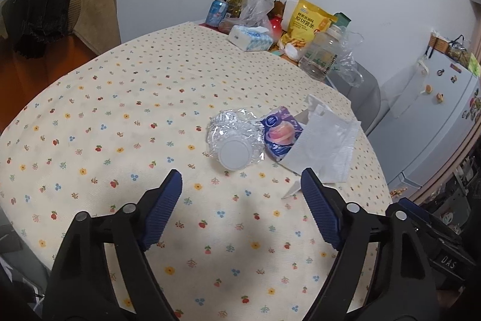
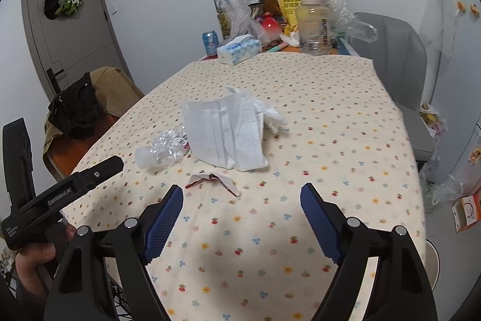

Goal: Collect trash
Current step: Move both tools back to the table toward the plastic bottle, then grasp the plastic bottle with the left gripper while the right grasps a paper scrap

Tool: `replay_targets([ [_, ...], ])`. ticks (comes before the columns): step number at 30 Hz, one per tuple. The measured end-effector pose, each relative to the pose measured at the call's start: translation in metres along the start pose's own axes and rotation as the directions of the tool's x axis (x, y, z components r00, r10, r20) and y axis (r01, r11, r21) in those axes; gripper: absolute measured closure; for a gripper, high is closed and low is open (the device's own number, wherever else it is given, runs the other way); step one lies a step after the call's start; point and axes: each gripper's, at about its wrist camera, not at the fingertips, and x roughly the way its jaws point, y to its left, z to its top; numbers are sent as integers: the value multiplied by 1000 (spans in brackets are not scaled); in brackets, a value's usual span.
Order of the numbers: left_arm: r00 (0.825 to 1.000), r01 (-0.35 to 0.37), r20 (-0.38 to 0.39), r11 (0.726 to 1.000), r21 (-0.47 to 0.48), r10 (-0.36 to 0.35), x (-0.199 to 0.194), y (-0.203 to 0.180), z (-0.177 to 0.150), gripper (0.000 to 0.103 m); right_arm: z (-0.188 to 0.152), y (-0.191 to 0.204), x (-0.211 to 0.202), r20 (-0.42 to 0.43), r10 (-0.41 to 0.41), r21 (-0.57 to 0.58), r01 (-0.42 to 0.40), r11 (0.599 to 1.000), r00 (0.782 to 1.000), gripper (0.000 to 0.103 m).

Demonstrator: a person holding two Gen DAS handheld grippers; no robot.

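Nothing is collected yet: your left gripper [image 1: 240, 191] and right gripper [image 2: 242, 200] hold spread, empty jaws. The crushed bottle [image 1: 233, 139], wrapper [image 1: 281, 134] and scrap [image 2: 215, 181] lie beside the napkin [image 2: 228, 131] on the table [image 1: 120, 110].

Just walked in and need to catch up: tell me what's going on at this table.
A person is clearing trash off the floral tablecloth, with a hand-held gripper in each hand. Both the left hand-held gripper and the right hand-held gripper are open and empty, poised over the cloth short of the trash. Nothing is picked up yet: a crushed clear bottle, a purple snack wrapper, a white napkin and a torn scrap all lie on the cloth.
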Motion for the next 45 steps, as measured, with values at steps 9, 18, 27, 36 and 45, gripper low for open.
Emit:
replay_targets([
  [9, 1000, -18, -20, 999, -36, 17, 12, 17, 3, 25, 2, 17, 53, -103, 18, -46, -23, 999, 994, 40],
  [18, 999, -31, -31, 998, -58, 30, 19, 32, 6, 25, 1, 28, 94, -179, 4, -72, -17, 997, 984, 70],
  [27, 998, -29, -51, 997, -70, 26, 30, 36, 10, 26, 3, 15, 81, -159, 27, -30, -32, 999, 987, 100],
  [36, 996, 11, -86, 997, -77, -17, 50, 28, 19, 26, -2, -4, 50, -120, 29, 21, -27, 999, 992, 100],
  [45, 991, 9, -135, 997, -78, -19, 79, 17, 24, 40, -9, -34, 30, -112, 17, 67, -10, 998, 994, 100],
])
